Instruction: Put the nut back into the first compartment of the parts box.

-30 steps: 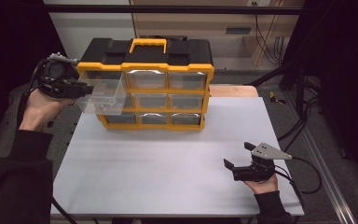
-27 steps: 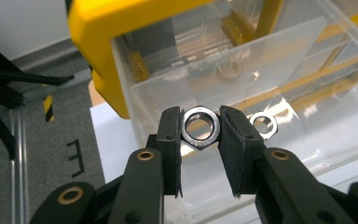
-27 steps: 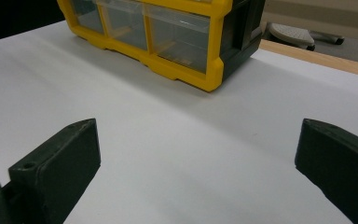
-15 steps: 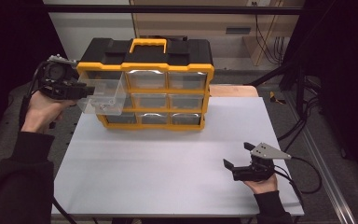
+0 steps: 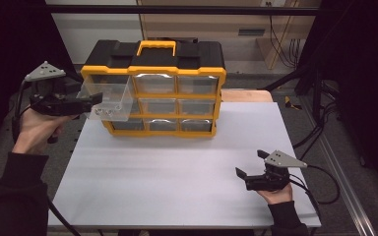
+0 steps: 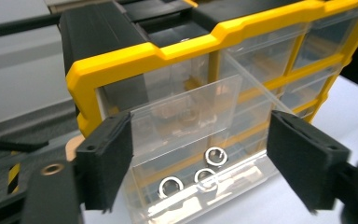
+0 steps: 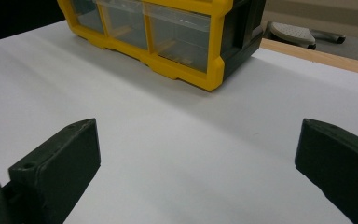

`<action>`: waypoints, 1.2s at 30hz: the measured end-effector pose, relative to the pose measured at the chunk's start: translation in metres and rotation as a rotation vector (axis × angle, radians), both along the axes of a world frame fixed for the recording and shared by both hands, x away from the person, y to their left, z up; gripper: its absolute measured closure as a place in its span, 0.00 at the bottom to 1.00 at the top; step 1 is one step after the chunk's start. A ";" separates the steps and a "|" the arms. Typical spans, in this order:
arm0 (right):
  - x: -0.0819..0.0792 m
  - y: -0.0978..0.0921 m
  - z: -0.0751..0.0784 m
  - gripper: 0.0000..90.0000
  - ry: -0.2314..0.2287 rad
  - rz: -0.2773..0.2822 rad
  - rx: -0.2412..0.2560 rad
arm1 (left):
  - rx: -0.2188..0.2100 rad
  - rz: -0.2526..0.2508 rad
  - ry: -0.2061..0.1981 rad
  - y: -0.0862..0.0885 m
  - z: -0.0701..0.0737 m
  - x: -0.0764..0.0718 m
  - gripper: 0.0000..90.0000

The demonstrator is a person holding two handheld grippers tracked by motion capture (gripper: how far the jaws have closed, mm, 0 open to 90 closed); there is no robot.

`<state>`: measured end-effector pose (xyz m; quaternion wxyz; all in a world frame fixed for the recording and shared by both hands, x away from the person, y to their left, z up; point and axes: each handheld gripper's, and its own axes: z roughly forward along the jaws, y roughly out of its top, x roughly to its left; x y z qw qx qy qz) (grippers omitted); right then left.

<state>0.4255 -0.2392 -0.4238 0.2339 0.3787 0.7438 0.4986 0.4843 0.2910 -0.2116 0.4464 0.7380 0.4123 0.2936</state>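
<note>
A yellow and black drawer cabinet (image 5: 177,73) stands at the back of the white table (image 5: 177,187). Its top left slot gapes, and the clear plastic drawer (image 5: 109,101) from it hangs in the air just in front of that slot. My left gripper (image 5: 96,101) is shut on this drawer (image 6: 191,121), one jaw on each side wall. Three metal rings (image 6: 215,156) lie on the drawer's floor. My right gripper (image 5: 250,163) rests low near the table's front right, open with nothing in it (image 7: 200,158). It points toward the cabinet (image 7: 186,32).
The other clear drawers sit closed in the cabinet. A wooden board edge (image 5: 246,94) shows behind the table on the right. Cables (image 5: 320,132) trail off the right side. Bare white table surface (image 7: 121,116) lies between the right gripper and the cabinet.
My left hand has rolled a little, so its grey plate now faces up. The drawer stays at the same spot. The right gripper has not moved.
</note>
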 end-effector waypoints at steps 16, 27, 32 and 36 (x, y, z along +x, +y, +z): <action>0.000 -0.002 0.001 0.01 -0.013 -0.006 -0.003 | -0.096 -0.109 -0.136 -0.005 -0.024 -0.051 0.14; 0.000 -0.002 0.002 0.01 -0.010 -0.006 0.003 | -0.077 -0.110 -0.132 -0.005 -0.054 -0.067 0.16; 0.000 -0.003 0.002 0.01 -0.010 -0.009 0.006 | -0.080 -0.102 -0.135 -0.006 -0.064 -0.069 0.19; 0.000 -0.003 0.002 0.01 -0.013 -0.009 0.001 | -0.089 -0.105 -0.133 -0.007 -0.073 -0.069 0.24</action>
